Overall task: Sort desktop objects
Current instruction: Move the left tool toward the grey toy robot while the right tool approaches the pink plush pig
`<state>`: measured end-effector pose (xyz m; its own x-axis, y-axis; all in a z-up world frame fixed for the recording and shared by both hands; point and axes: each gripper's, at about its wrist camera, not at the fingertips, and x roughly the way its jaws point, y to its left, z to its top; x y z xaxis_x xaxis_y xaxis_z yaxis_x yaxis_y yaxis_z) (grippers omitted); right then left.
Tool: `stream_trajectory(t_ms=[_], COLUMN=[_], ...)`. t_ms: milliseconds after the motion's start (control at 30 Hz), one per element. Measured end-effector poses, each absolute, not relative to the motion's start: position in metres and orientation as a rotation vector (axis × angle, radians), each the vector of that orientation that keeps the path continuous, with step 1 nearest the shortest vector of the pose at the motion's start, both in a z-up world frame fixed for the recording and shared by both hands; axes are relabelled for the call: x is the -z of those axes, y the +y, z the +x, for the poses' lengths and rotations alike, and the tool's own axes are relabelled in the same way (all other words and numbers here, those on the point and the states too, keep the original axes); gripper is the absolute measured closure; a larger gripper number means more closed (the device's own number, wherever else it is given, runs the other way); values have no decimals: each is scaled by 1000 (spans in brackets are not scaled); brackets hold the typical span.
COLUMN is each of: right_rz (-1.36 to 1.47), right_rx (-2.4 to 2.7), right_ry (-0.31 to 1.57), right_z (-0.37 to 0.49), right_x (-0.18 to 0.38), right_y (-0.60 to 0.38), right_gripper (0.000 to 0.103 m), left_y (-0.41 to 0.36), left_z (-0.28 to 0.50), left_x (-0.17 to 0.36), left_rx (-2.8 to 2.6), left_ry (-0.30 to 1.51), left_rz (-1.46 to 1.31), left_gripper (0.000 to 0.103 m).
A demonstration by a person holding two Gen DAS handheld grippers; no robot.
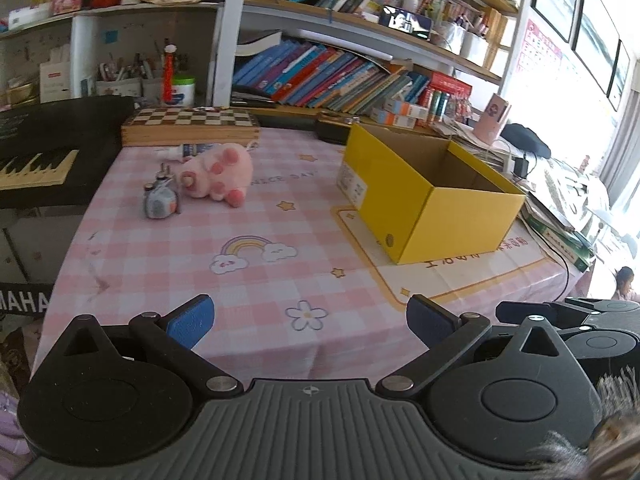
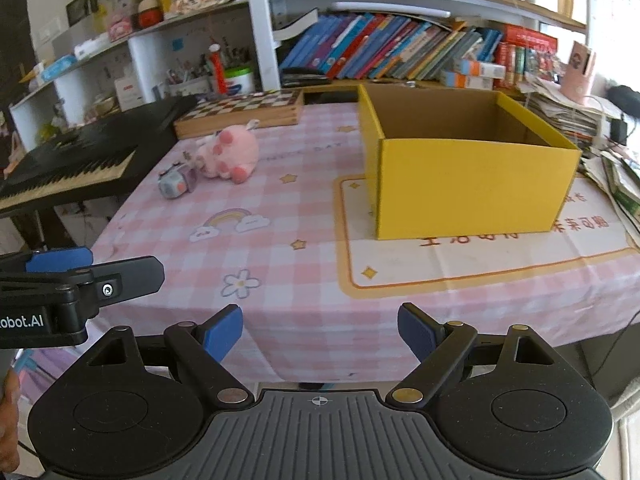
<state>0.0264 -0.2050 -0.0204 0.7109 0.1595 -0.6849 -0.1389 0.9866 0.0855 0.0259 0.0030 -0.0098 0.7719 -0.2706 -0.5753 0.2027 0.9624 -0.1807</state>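
Both tools hover spread wide and empty over the counter's near edge, left tool (image 1: 308,320) and right tool (image 2: 320,334) side by side. A pink plush pig (image 1: 218,176) and small grey toy (image 1: 160,200) lie touching near the far left corner, well apart from the yellow box (image 2: 472,188) toward the right edge.

pink-and-white checked tablecloth (image 1: 256,280) with a rainbow print; yellow box (image 1: 432,200), brown inside; pink plush toy (image 1: 218,174); small grey toy (image 1: 160,200), possibly orange-spotted; brown-and-cream chessboard (image 1: 192,118).
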Motion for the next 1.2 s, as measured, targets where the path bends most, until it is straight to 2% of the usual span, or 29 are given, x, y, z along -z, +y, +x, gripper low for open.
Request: stream_trajectory(t_ms=[600,1200], right_rz=[-23,-69], right_rx=[-246,-319], right_ry=[735,742], right_z=[29,43], right_x=[15,14], right_y=[-167,-145], right_gripper=[16,16], left_y=[32,49], left_z=[19,32], left_x=[7,11], left_rx=[252,158], left_ry=[609,654], left_rz=[-147,-179], left_gripper=[0,0])
